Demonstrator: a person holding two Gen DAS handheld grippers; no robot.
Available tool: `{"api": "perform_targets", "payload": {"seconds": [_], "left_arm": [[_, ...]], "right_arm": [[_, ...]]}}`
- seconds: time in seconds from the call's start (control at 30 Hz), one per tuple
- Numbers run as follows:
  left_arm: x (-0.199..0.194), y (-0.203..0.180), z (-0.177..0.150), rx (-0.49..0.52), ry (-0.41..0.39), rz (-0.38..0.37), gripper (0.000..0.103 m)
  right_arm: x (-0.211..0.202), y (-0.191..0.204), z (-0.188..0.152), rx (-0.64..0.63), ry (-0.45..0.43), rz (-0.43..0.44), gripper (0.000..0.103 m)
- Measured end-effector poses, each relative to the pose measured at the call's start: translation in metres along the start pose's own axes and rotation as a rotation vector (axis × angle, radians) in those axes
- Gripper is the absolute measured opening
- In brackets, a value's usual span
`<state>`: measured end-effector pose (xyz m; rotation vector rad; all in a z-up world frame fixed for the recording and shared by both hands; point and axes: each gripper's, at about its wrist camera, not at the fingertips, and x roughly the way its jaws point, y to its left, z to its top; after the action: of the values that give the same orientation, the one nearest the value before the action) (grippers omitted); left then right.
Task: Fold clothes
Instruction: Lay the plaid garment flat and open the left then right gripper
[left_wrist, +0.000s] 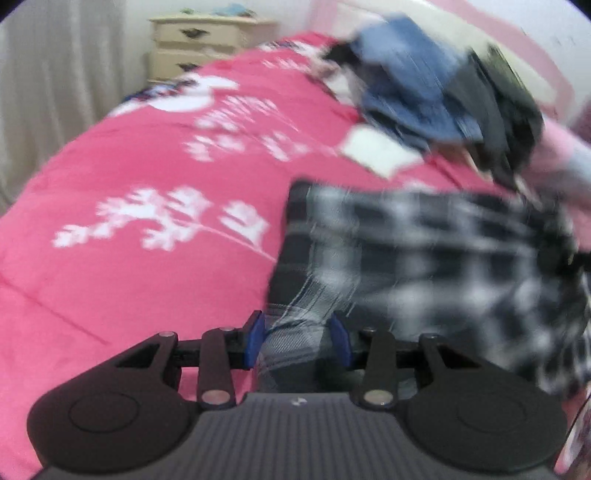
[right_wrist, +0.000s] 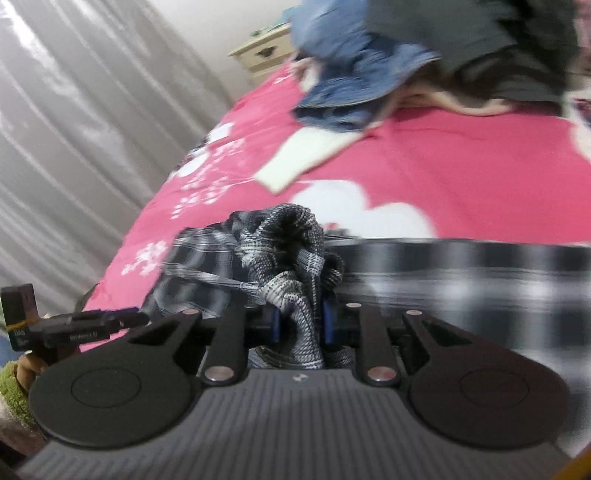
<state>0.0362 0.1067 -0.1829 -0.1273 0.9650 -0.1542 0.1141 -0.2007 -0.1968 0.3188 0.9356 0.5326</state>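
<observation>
Because the plaid shirt must be carried taut over the pink bed, the left tongs pinch one gathered edge. In the right wrist view, the right tongs clench another bunched edge, stretching the cloth between them.

cream dresser beside grey curtain

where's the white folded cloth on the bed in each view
Left wrist: white cloth upper right of centre, just below the blue denim.
Right wrist: white cloth upper centre, again under the denim's edge.
Shared landmark: cream dresser beyond the pink bedspread.
</observation>
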Motion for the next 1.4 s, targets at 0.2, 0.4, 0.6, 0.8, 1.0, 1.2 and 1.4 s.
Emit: {"api": "perform_targets", "payload": {"seconds": [0.2, 0.4, 0.6, 0.8, 1.0, 1.2, 1.4], "left_arm": [[0.003, -0.029, -0.002, 0.083, 0.001, -0.04, 0.042], [0.008, -0.056, -0.001, 0.148, 0.027, -0.077, 0.042], [0.012, -0.081, 0.0, 0.165, 0.067, -0.152, 0.042], [0.019, -0.109, -0.001, 0.187, 0.117, -0.234, 0.042], [0.024, -0.137, -0.006, 0.245, 0.15, -0.272, 0.042], [0.022, -0.149, -0.007, 0.238, 0.18, -0.333, 0.042], [0.023, -0.156, -0.009, 0.254, 0.189, -0.349, 0.042]], "right_arm": [[-0.035, -0.039, -0.016, 0.072, -0.039, -0.142, 0.017], [-0.068, -0.07, -0.033, 0.118, -0.069, -0.259, 0.017], [-0.099, -0.096, -0.038, 0.132, -0.102, -0.357, 0.017], [-0.124, -0.119, -0.035, 0.111, -0.104, -0.448, 0.017], [-0.139, -0.136, -0.033, 0.072, -0.061, -0.524, 0.017], [-0.15, -0.155, -0.036, 0.077, -0.043, -0.579, 0.017], [-0.147, -0.175, -0.042, 0.09, -0.022, -0.596, 0.017]]}}
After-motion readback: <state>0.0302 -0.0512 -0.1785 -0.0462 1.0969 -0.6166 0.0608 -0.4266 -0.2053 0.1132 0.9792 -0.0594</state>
